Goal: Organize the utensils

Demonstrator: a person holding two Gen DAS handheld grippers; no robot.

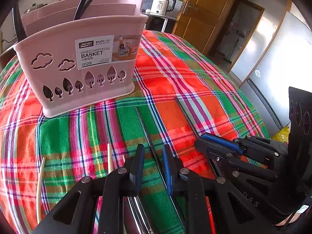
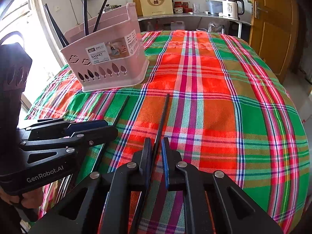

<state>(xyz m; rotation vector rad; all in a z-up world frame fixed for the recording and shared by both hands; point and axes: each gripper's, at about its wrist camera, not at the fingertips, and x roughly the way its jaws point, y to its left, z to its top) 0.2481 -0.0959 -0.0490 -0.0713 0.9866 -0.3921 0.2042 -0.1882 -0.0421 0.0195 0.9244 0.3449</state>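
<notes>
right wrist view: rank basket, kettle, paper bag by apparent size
1. Pink basket, clearly largest, though also nearest the camera.
2. Paper bag.
3. White kettle, somewhat smaller than the bag; both stand on the far counter.

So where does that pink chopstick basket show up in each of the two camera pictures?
Left wrist view: the pink basket fills the upper left, close up, label facing the camera.
Right wrist view: the same basket sits smaller, upper left of centre, on the plaid cloth.
Shared landmark: the white kettle stands on the counter behind, to the basket's right in both.
</notes>
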